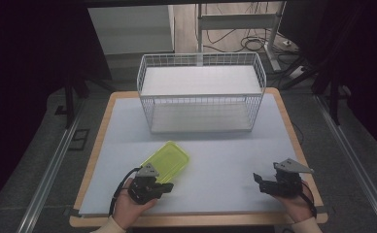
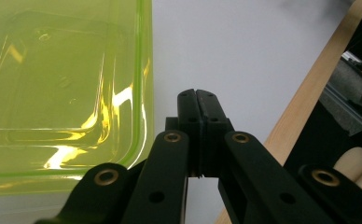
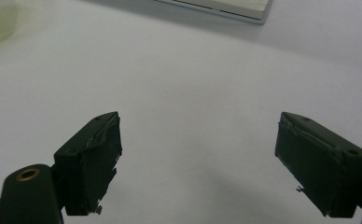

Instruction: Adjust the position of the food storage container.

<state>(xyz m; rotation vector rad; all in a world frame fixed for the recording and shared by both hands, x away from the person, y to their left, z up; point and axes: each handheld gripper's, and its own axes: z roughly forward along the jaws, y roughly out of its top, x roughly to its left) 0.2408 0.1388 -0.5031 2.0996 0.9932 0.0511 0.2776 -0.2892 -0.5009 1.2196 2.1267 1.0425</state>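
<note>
While the green lid (image 1: 166,161) lay on the worktop (image 1: 225,155) at seven o'clock from the basket (image 1: 201,92), the left gripper (image 2: 197,100), fingers clenched empty, waited beside it; the right gripper (image 3: 198,161) stood released. Grasping probably needed reopening.

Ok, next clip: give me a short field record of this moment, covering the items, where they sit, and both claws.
surface: pale grey table top with a wooden edge
item: translucent yellow-green plastic container, lying near the front left
rack: white wire basket shelf, at the far middle
left claw: jaws shut together, nothing between them, just beside the container's rim
right claw: jaws wide open, nothing between them, above bare table
</note>
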